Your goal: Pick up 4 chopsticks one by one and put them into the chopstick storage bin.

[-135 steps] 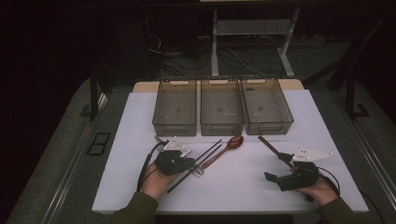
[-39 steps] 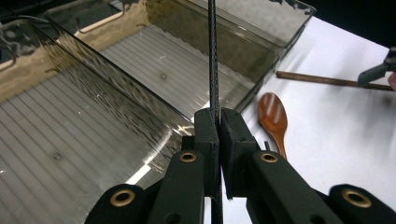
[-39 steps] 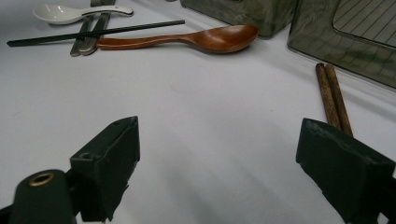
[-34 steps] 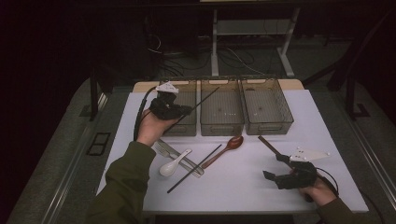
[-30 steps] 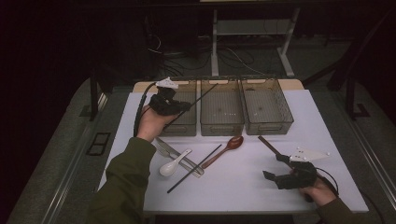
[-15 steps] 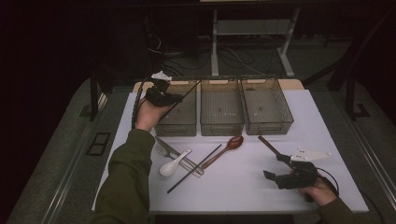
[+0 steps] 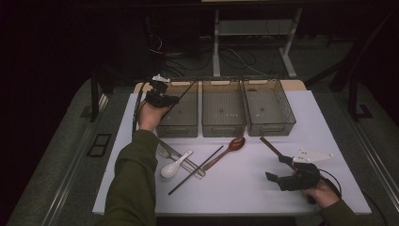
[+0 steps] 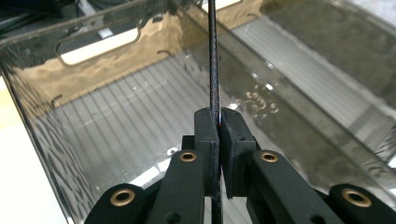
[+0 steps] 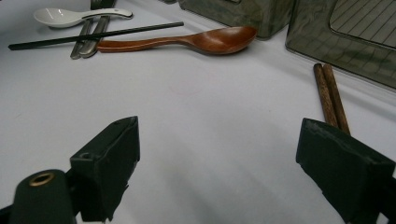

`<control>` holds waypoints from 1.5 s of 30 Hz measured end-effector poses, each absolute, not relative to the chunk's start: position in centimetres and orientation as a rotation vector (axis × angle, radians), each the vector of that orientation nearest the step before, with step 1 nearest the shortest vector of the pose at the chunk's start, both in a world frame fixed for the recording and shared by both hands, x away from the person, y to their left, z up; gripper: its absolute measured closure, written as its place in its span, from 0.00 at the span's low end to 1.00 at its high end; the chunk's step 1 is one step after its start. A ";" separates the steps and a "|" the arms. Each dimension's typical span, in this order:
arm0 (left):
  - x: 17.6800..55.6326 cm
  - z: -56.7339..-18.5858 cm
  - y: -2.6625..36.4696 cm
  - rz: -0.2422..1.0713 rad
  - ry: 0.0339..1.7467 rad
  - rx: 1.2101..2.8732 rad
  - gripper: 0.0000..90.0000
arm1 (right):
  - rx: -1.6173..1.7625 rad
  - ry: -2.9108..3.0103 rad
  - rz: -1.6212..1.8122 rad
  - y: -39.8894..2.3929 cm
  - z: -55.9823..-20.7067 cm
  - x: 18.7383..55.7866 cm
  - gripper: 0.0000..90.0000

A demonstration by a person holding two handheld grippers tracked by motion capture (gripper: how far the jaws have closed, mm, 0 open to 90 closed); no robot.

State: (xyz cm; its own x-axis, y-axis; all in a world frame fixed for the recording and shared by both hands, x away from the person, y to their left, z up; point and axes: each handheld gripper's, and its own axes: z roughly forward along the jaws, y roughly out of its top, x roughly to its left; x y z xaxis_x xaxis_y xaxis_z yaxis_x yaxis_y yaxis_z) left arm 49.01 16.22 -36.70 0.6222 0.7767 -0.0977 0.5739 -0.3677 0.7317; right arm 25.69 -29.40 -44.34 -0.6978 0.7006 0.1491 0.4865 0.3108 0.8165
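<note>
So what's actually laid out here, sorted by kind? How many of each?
Bins: 3
Black chopsticks: 2, one on the table, one held in the left jaws
Brown wooden chopsticks: 2
Spoons: 2, white and wooden
Fork: 1
Total: 10

Wooden spoon point(image 7: 226, 150) lies on white worktop point(image 7: 244, 188), bowl twd the bins, just in front of middle bin point(image 7: 223, 108). Black chopstick point(image 7: 196, 170) lies diagonal beside it, its near end close to fork point(image 7: 165, 151) & white ceramic spoon point(image 7: 175, 165), which overlap. Pair of brown wooden chopsticks point(image 9: 330, 94) lies near right bin point(image 7: 268, 106), apart from the rest. Middle & right bins look empty. Floor cables point(image 7: 188, 52) behind worktop.
</note>
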 end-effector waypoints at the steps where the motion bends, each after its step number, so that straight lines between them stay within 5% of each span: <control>1: 49.1 -36.8 16.2 0.337 1.066 2.084 0.94 | 1.087 2.344 1.332 -29.4 -44.3 25.7 0.14; 34: 49.8 -38.8 15.6 0.295 1.249 2.163 0.93 | 1.082 2.344 1.332 -29.5 -44.3 25.6 0.14; 45: 49.4 -37.7 15.9 0.328 1.196 2.132 0.75 | 1.080 2.344 1.332 -29.5 -44.3 25.6 0.14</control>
State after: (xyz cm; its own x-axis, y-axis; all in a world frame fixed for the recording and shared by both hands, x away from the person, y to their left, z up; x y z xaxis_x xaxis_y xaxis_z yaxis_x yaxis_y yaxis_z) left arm 49.39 15.91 -37.68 0.5501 0.8293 -0.0983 0.6631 -0.3622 0.6551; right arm 25.60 -29.50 -44.33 -0.6991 0.6998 0.1465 0.4840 0.3125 0.8174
